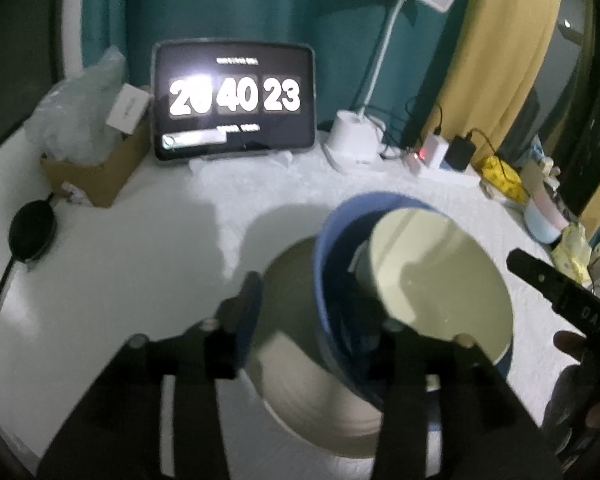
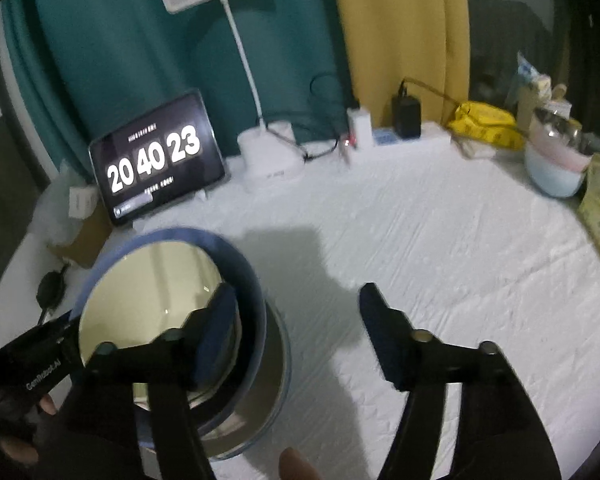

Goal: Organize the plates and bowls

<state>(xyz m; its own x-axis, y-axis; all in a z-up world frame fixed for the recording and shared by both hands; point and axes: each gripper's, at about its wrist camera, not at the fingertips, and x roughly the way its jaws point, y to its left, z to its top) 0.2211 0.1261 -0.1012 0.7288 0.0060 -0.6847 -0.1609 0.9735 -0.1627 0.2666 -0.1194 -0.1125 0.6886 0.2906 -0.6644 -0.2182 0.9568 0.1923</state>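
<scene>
Three dishes sit nested on the white tablecloth. A wide beige bowl (image 1: pixel 300 380) is at the bottom, a blue bowl (image 1: pixel 328 248) leans tilted in it, and a pale cream bowl (image 1: pixel 440 280) lies in the blue one. My left gripper (image 1: pixel 312 320) is open. Its left finger (image 1: pixel 248 300) is clear of the blue rim, and the other finger is lost in the dark inside the bowls. My right gripper (image 2: pixel 296 312) is open and wide. Its left finger (image 2: pixel 220 320) hangs over the cream bowl (image 2: pixel 148 300) and blue bowl (image 2: pixel 252 280), and its right finger is above bare cloth.
At the back stand a tablet clock (image 1: pixel 234 100), a white desk lamp (image 1: pixel 352 136), a cardboard box (image 1: pixel 96 176) and chargers with cables (image 2: pixel 404 116). Stacked pastel bowls (image 2: pixel 556 160) and yellow packets (image 2: pixel 488 124) crowd the far right. White cloth (image 2: pixel 440 260) spreads right of the stack.
</scene>
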